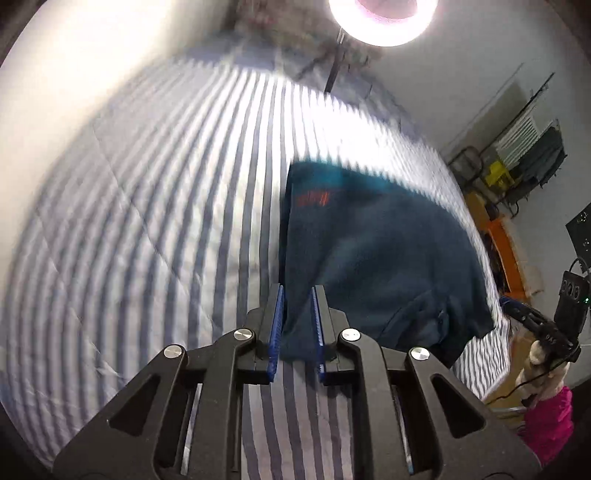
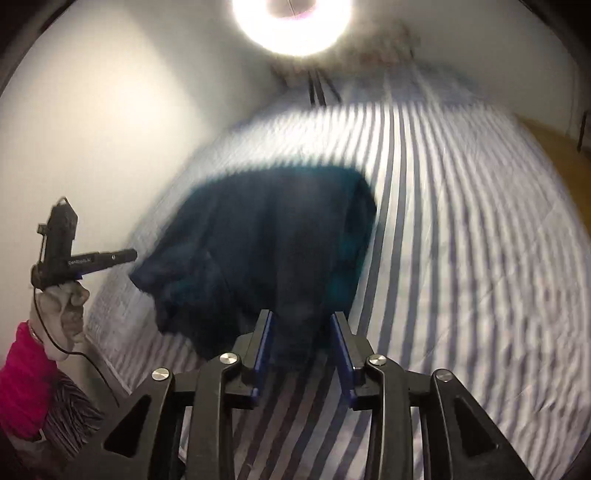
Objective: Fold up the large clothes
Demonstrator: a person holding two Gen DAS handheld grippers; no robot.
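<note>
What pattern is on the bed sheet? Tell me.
Blue-grey and white stripes on the bed sheet, clearest in the left wrist view.

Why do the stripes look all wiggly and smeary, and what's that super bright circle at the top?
Left wrist view: the ring light glares white, and the striped bedsheet is smeared and bent round by the fisheye lens. Right wrist view: same ring-light glare on top, and the dark teal garment has fuzzy edges, while the right hand-held gripper looks sharp.
</note>
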